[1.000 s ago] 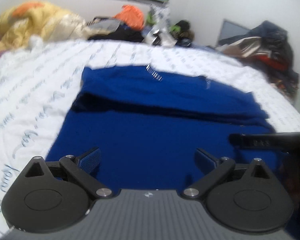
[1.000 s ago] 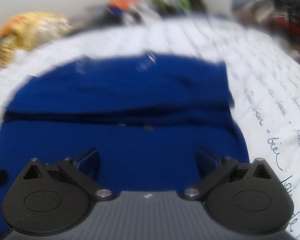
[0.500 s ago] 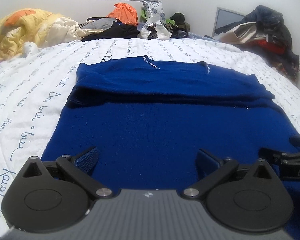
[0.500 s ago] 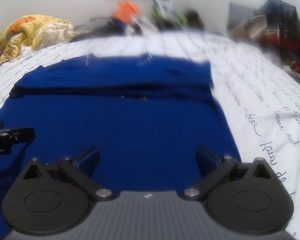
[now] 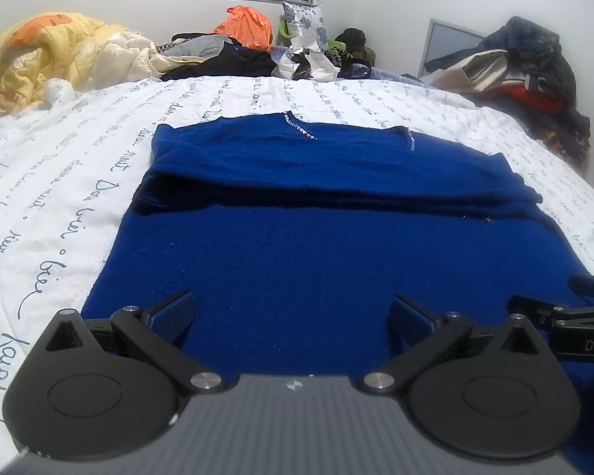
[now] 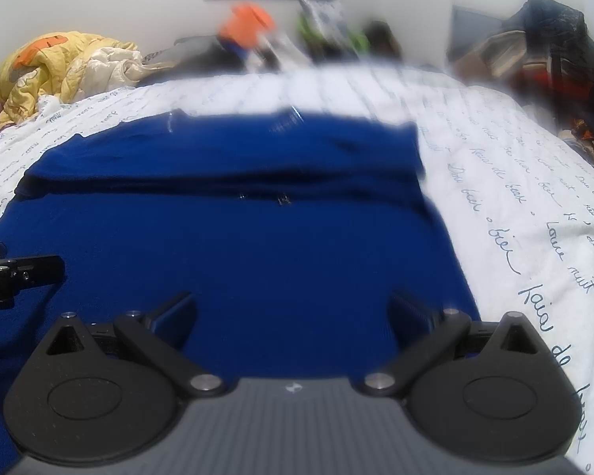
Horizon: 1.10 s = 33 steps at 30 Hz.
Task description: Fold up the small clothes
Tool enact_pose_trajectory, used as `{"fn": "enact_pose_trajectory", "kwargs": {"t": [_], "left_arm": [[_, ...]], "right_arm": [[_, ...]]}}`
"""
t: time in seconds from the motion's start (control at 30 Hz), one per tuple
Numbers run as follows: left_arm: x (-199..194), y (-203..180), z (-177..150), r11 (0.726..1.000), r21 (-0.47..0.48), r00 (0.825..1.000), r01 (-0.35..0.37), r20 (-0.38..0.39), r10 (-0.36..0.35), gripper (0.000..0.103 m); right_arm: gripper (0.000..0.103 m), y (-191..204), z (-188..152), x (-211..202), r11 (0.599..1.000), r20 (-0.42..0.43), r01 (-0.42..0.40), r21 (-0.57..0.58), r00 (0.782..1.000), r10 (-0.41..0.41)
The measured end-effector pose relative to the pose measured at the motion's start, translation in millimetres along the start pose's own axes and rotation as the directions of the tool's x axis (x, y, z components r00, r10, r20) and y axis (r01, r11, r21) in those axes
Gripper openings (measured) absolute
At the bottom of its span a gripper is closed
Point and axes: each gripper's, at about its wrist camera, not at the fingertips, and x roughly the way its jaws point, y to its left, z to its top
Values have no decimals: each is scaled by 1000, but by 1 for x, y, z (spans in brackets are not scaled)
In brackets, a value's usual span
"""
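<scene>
Pulled back and lower than a second ago, with more of the blue sweater showing. Spread flat on the bed, sleeves folded across, beaded neckline far. Left gripper and right gripper fingers wide apart, empty.

Royal-blue knit sweater lies flat on the bed, hem end nearest the cams, neckline at the far end. Neckline carries a small sparkly trim, 2 short glinting strips visible in left wrist view. Sleeves are folded in across the chest area, forming a raised band w/ a dark crease running side to side approx. mid-garment. Lower body panel is smooth. Right wrist view is blurred.
</scene>
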Motion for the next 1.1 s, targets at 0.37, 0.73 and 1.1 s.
{"fn": "enact_pose_trajectory", "kwargs": {"t": [0.37, 0.73, 1.1], "left_arm": [[4, -6, -1, 999, 43, 999, -33, -15, 34, 103], [5, -9, -1, 997, 57, 998, -51, -18, 53, 103], [-22, -13, -19, 995, 39, 994, -93, -51, 95, 103]], "right_arm": [[103, 2, 1, 1, 1000, 0, -2, 1, 1000, 2], [103, 1, 1, 1, 1000, -1, -4, 0, 1000, 4], [103, 0, 1, 0, 1000, 0, -2, 1, 1000, 2]]}}
